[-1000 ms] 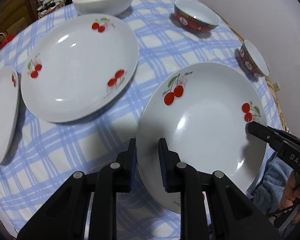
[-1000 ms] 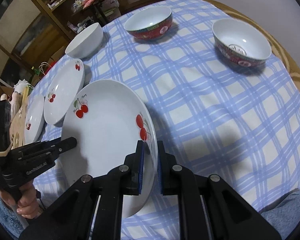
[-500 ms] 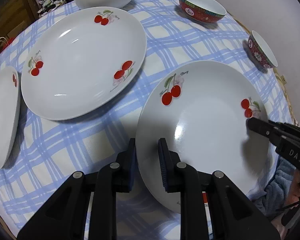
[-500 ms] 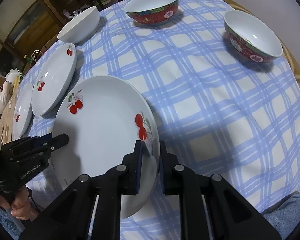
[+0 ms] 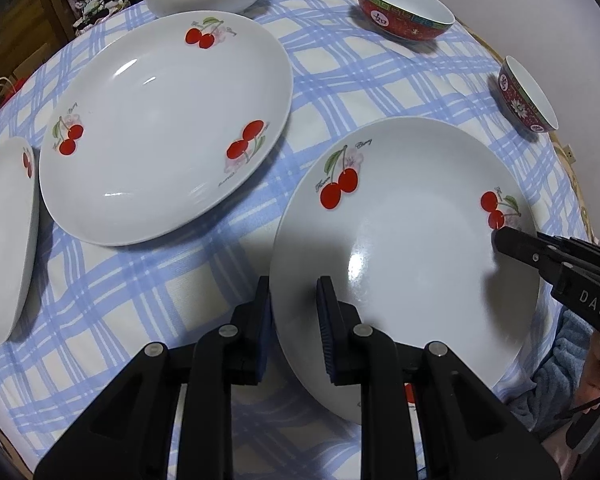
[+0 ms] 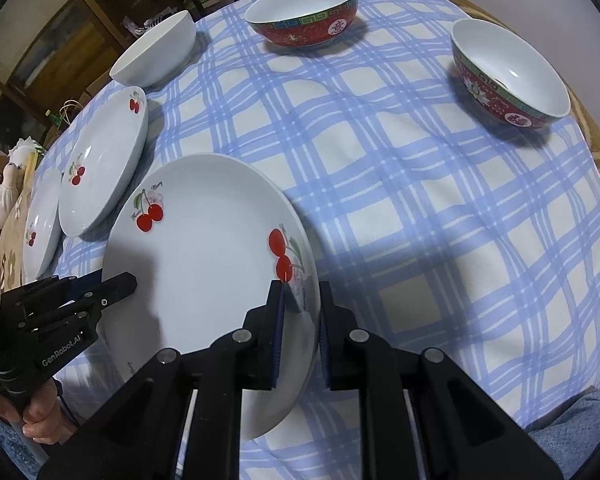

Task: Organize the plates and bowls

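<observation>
Plate-stacking is the step in hand: the nearest cherry plate (image 5: 412, 240) sits at the worktop's near edge, its left rim grasped in the left gripper (image 5: 294, 320) jaws and its right rim between the right gripper (image 6: 300, 316) jaws, which look clenched on it. Next, I judge, comes a level carry onto the second cherry plate (image 5: 160, 128), far left. Beyond stand the red bowls (image 6: 304, 16).

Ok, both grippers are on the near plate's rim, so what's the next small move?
Probably lift it level and carry it over the neighbouring plate to stack. The left gripper and right gripper straddle opposite rims of the near plate, and the neighbouring plate carries the same cherry print.
</observation>
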A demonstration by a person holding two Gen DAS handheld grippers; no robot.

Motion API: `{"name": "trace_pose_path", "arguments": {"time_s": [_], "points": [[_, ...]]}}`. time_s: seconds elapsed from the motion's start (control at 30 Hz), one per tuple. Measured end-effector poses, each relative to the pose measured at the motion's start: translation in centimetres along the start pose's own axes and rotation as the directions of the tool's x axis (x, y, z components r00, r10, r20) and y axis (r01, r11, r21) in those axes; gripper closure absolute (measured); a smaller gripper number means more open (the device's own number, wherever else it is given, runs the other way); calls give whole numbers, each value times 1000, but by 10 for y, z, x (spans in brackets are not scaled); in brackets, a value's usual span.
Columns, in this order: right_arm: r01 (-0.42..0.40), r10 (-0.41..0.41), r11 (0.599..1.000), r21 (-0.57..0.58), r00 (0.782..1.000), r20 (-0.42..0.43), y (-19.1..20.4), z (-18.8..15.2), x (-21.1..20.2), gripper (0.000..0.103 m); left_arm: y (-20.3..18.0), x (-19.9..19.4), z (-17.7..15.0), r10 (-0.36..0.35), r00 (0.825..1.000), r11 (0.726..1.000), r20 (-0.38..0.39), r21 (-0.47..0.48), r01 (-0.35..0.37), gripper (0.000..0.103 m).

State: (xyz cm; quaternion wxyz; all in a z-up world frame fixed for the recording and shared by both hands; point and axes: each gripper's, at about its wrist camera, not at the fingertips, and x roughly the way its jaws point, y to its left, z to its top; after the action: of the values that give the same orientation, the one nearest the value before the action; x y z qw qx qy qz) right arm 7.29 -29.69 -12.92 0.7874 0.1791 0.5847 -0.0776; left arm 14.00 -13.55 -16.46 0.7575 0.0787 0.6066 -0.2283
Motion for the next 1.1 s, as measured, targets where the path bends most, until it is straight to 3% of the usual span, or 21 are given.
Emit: {"name": "trace_pose_path", "arguments": {"time_s": [0.5, 0.6, 0.97, 1.0, 1.07, 1.1], "points": [[3, -3, 1000, 8, 1000, -17, -1, 4, 2, 86, 1, 0, 1, -12, 1000, 1000, -1, -6, 12, 82], [33, -33, 999, -18, 999, -7, 2, 4, 0, 86, 1, -3, -1, 6, 1000, 1000, 5, -4, -6, 81], [28, -29, 999, 19, 998, 53, -1, 0, -27, 85, 13, -33, -13, 49, 997, 999, 53, -25, -48, 80], [24, -25, 1000, 16, 998, 59, -1, 0, -30, 83, 18, -37, -13, 54, 997, 998, 59, -36, -51, 80], [24, -24, 1000, 2, 996, 86, 3, -1, -37, 63, 28, -45, -12, 70, 995, 996, 65, -67, -66, 79], [24, -24, 1000, -3, 995, 96, 4, 0, -38, 57, 34, -49, -11, 78, 995, 994, 69, -85, -72, 78]]}}
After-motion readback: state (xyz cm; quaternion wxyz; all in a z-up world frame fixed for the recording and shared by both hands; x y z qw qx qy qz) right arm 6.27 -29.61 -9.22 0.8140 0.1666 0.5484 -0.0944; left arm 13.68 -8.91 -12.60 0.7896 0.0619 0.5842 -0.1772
